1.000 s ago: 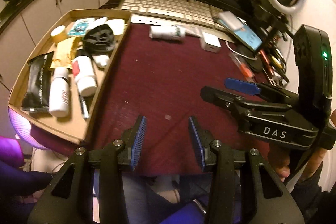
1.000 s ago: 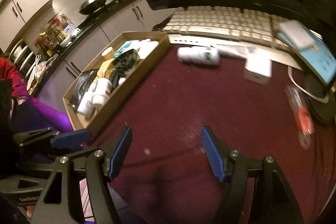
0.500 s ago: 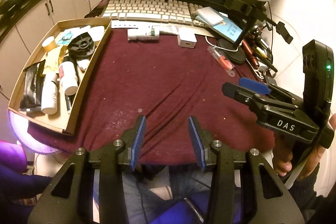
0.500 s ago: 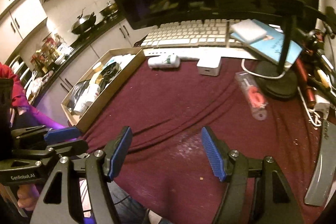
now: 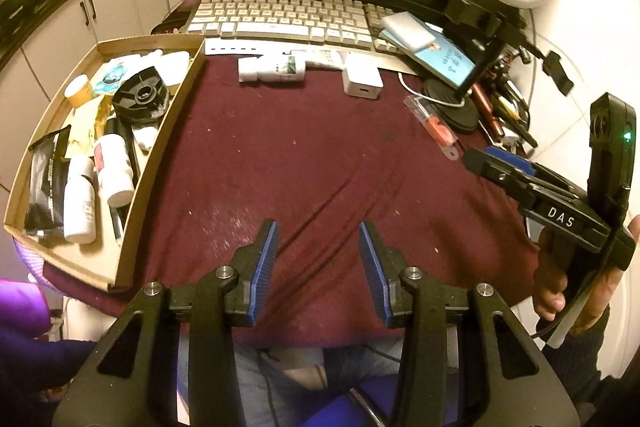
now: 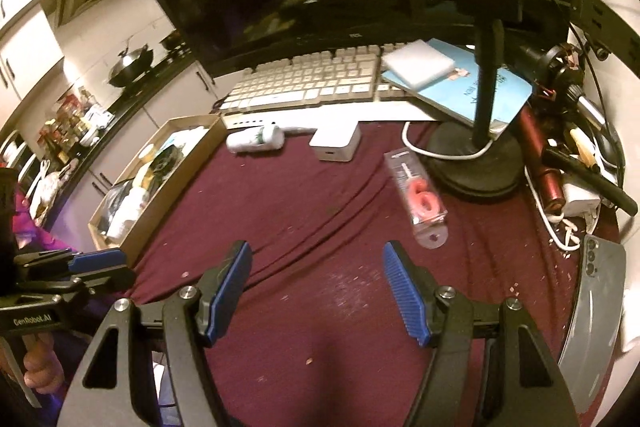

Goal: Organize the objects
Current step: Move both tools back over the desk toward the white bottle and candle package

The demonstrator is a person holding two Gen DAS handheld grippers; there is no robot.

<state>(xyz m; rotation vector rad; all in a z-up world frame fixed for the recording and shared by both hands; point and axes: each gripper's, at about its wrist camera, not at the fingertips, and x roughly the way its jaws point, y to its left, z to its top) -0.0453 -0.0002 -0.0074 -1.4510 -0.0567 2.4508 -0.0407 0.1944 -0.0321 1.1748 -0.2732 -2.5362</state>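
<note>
Retreat toward the near edge of the maroon cloth [image 5: 320,155] by both tools since a second back, widening the view to the whole desk. Left gripper [image 5: 318,259] and right gripper [image 6: 316,291] both released, nothing between the blue pads. Probably a pause to pick the next target. Cardboard tray [image 5: 160,163] at the left already crowded with bottles and a black spool. Still loose near the keyboard [image 5: 288,15]: white bottle [image 5: 272,69] on its side, white charger block [image 5: 362,81] just beside it, clear packet with a red item [image 6: 420,199] near the ring-light base [image 6: 476,163]. Cluttered tools at the far right too dark to name. Tray's lowest layer hidden under the bottles
</note>
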